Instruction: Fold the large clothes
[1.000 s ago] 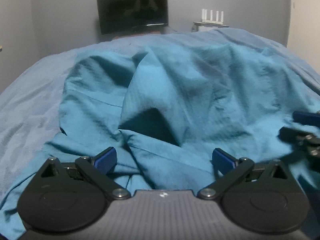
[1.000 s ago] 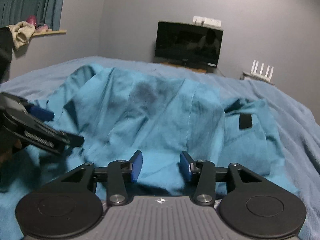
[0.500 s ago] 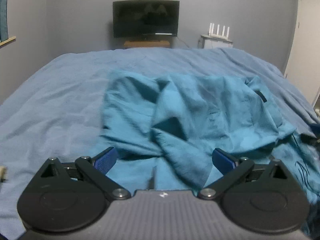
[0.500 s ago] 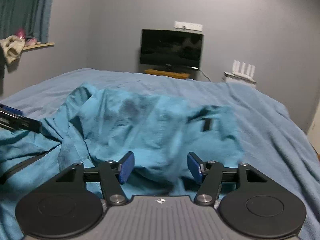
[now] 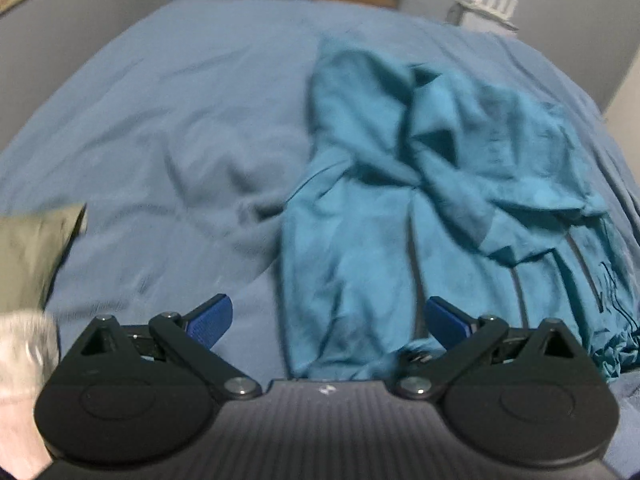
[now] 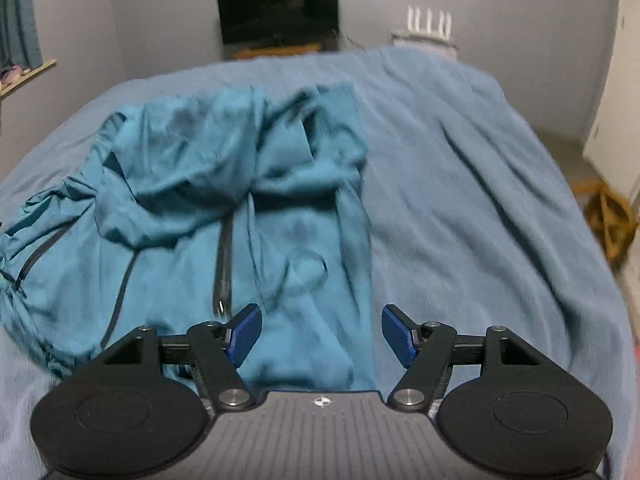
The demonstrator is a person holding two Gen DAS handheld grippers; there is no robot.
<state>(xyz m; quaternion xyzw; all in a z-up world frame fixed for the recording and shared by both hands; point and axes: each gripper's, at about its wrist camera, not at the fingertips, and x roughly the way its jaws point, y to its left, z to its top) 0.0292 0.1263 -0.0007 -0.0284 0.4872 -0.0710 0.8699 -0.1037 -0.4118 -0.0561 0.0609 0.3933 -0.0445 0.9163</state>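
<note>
One teal jacket (image 6: 280,220) – crumpled, upper part bunched over itself, dark zips showing – lies mid-frame in right view, right of centre in left view (image 5: 420,208). It sits on a blue bed (image 6: 460,200); grey walls, 1 TV (image 6: 276,6) top centre, 1 white router (image 6: 428,20), poss. a wooden stool at right edge (blurred). Left gripper (image 5: 326,320) wide, empty. Right gripper (image 6: 322,336) opening, nothing gripped – both above jacket's near edge.
</note>
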